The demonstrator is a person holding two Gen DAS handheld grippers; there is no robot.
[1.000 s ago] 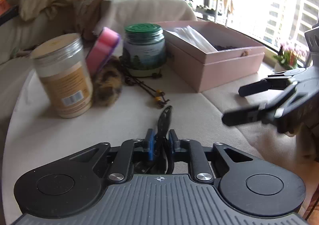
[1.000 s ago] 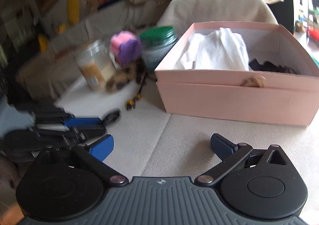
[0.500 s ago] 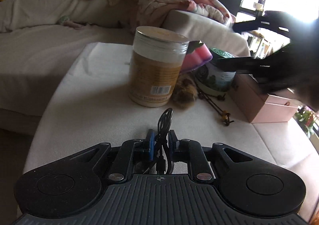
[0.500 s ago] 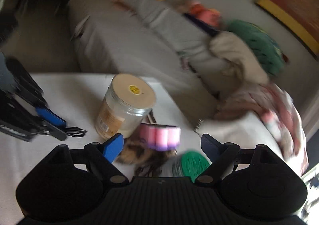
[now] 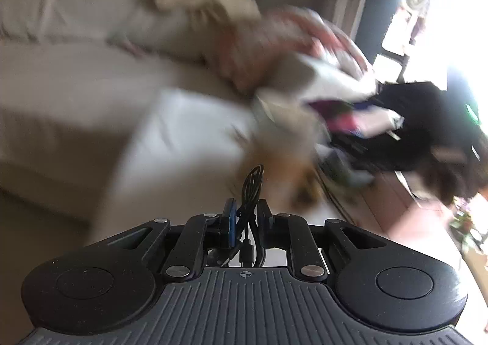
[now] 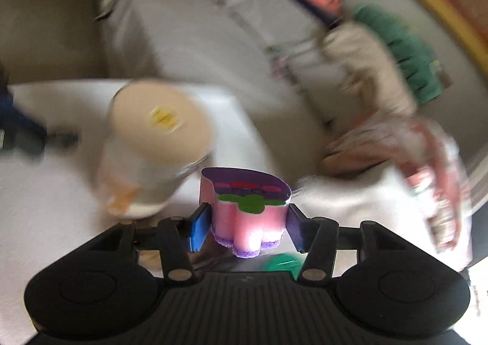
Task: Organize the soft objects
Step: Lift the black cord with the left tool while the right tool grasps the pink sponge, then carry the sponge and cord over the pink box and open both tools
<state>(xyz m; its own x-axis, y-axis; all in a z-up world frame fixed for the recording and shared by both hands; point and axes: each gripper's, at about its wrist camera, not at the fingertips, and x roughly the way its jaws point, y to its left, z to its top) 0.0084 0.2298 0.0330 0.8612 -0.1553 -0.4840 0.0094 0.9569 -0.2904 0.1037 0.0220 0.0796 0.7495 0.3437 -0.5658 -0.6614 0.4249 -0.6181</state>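
A pink and purple foam sponge toy sits between the blue pads of my right gripper. Its jaws are closing, and the pads touch the toy's two sides. The toy stays sharp while the room behind it is smeared. My left gripper is shut on a coiled black cable, whose loop sticks out past the fingertips. A brown furry thing lies blurred on the table just beyond the cable.
A clear jar with a tan lid stands on the white-clothed table, left of the toy. A green-lidded jar shows under the right gripper. Behind are a grey sofa with cushions and a bundled blanket.
The right gripper swung from the pink box to over the jars and narrowed its jaws around the sponge toy. The left gripper, still holding the cable, swung left and rolled.
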